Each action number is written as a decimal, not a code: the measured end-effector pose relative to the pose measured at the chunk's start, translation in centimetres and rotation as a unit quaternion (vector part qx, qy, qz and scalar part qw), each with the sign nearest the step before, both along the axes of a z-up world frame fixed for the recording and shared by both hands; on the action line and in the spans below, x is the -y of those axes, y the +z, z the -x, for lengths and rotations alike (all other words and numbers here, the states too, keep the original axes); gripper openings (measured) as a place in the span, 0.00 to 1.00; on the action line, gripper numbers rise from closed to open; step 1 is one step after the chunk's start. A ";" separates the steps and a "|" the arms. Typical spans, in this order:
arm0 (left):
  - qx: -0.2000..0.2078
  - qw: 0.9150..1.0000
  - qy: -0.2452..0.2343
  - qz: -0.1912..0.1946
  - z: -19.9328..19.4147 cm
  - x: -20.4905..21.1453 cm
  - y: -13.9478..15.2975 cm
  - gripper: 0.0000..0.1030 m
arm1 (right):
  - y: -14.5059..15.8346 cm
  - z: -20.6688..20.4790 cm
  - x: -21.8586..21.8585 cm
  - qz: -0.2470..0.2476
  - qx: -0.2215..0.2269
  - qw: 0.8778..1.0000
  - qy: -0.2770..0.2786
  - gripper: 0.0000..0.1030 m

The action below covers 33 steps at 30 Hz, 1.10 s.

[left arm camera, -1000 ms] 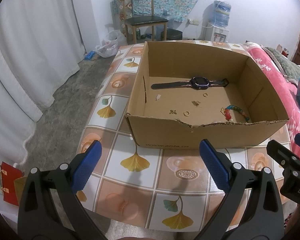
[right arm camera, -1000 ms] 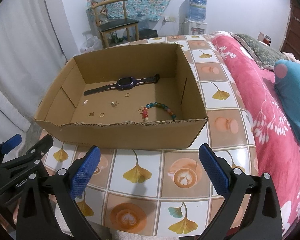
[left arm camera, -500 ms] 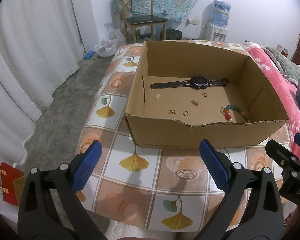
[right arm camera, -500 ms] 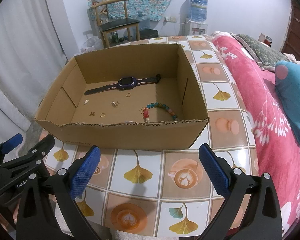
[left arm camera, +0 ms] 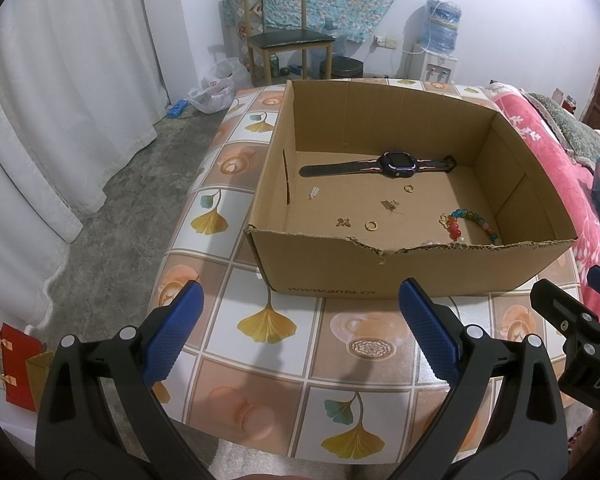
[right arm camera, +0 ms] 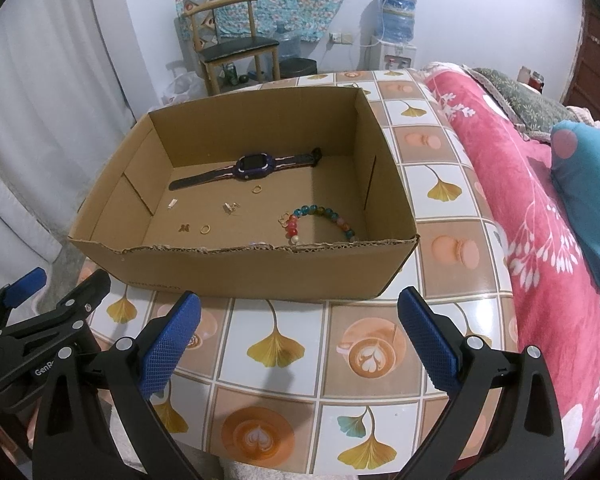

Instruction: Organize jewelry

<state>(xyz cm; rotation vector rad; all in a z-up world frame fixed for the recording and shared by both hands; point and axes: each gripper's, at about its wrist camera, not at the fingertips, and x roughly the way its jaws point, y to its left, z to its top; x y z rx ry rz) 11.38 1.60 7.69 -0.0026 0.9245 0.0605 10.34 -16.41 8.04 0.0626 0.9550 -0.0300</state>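
While both claws hang wide and empty over the tiled desk (left arm camera: 268, 320), the left claw (left arm camera: 300, 328) and right claw (right arm camera: 298, 330) face a cardboard box (right arm camera: 260, 268) holding a watch (right arm camera: 254, 166), bead bracelet (right arm camera: 324, 216), rings (left arm camera: 371, 225) and small gold pieces; a bed (right arm camera: 540, 208) lies alongside.

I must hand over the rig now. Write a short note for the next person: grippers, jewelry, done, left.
Left gripper and right gripper: both open, empty, over the tiled table, short of the cardboard box.
In the box: watch at the back, bead bracelet front right, two gold rings, small earrings mid-floor.
Done: nothing visibly sorted.
Left: all pieces, loose.
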 end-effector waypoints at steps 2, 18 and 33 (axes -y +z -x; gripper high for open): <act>0.000 1.000 0.000 0.000 0.0 0.0 0.0 0.92 | 0.0 0.0 0.0 0.000 0.000 1.000 0.000 0.93; 0.000 1.000 -0.001 -0.001 0.0 0.0 0.0 0.92 | 0.0 -0.1 0.0 0.000 0.000 1.000 0.002 0.93; 0.000 1.000 0.000 0.000 0.0 -0.1 0.0 0.92 | 0.1 0.0 0.0 0.000 0.000 1.000 0.004 0.93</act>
